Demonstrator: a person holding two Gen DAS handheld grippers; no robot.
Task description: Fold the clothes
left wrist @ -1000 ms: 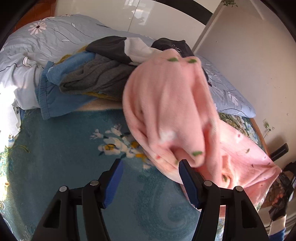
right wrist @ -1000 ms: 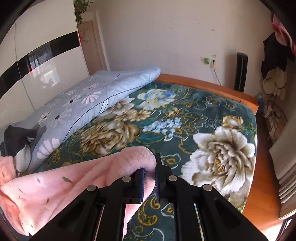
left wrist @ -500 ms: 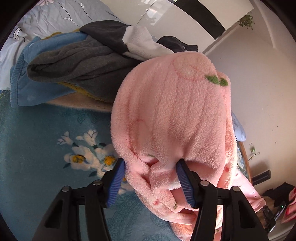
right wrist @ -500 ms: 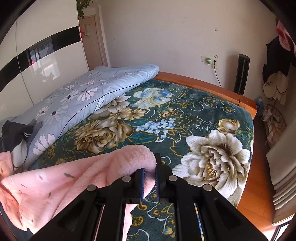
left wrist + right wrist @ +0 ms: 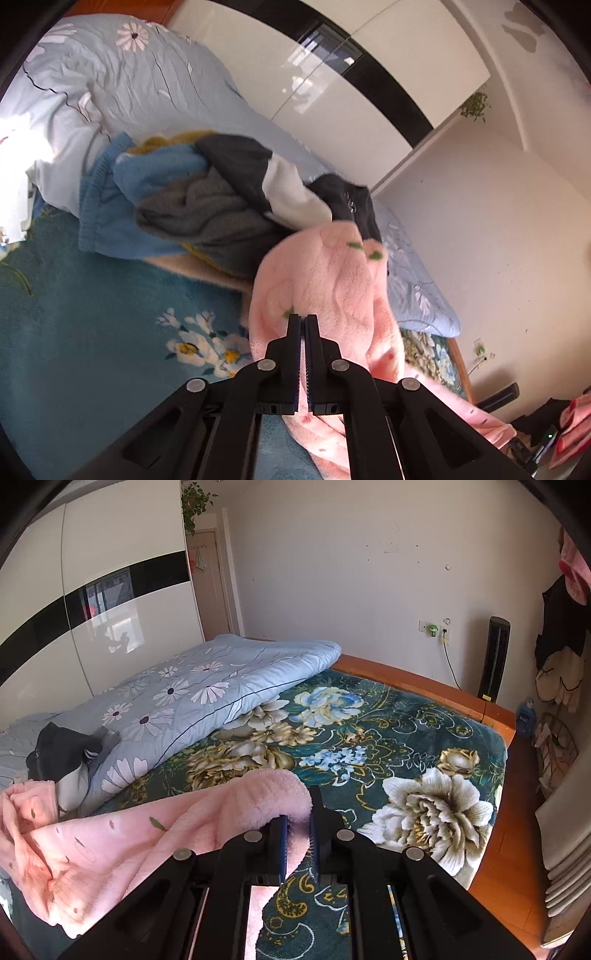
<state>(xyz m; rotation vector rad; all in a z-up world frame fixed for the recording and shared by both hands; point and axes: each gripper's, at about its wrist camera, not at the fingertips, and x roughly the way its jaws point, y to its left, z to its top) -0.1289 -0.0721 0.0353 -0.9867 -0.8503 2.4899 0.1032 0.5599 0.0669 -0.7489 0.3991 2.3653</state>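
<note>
Left gripper, right gripper: black angular arms, silver screws; blue ribbed pads

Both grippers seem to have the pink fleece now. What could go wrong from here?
1. The left gripper has shut on a bunched fold of the pink fleece, so it may hold extra layers and fold crooked.
2. The right gripper pinches only the rolled edge; a pull could slip it free.
3. The fleece lies against the clothes pile, and lifting might drag some along.
</note>
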